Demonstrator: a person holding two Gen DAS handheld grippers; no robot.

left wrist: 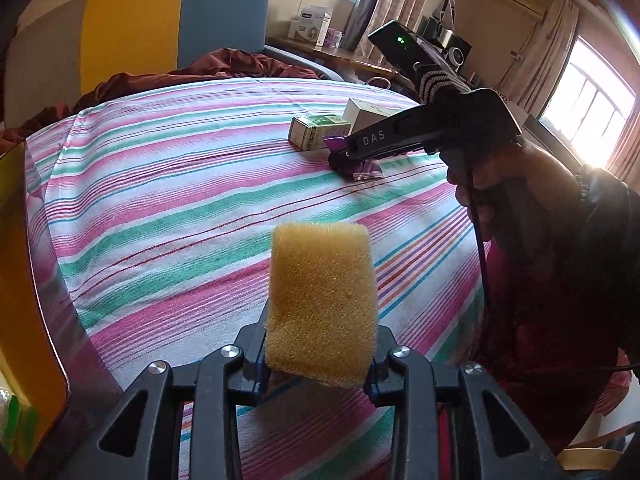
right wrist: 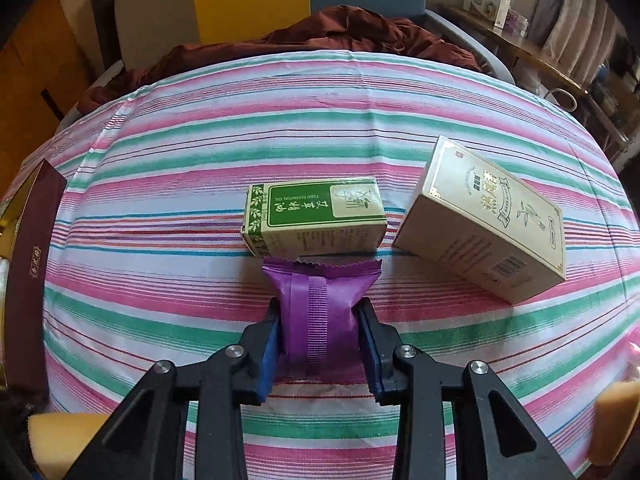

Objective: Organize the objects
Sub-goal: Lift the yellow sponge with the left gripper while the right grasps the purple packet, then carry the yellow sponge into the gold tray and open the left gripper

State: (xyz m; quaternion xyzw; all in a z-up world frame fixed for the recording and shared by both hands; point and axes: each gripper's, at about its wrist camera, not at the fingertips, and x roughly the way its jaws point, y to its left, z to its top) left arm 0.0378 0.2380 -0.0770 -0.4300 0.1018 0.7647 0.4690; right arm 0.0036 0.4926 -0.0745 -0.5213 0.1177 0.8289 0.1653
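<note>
My left gripper (left wrist: 318, 354) is shut on a yellow sponge (left wrist: 322, 300) and holds it upright above the striped bedsheet (left wrist: 160, 200). My right gripper (right wrist: 318, 334) is shut on a purple snack packet (right wrist: 318, 312) low over the sheet; it also shows in the left wrist view (left wrist: 352, 160) with the packet (left wrist: 366, 170) under it. A green and white essential oil box (right wrist: 316, 216) lies just beyond the packet. A larger cream box (right wrist: 484, 224) lies to its right. Both boxes show in the left wrist view, green (left wrist: 316, 130) and cream (left wrist: 370, 114).
A dark red box lid (right wrist: 30, 264) lies at the bed's left edge. A maroon blanket (right wrist: 332, 32) is bunched at the far end before a yellow and blue headboard (left wrist: 172, 24). A desk with boxes (left wrist: 312, 28) stands at the back right.
</note>
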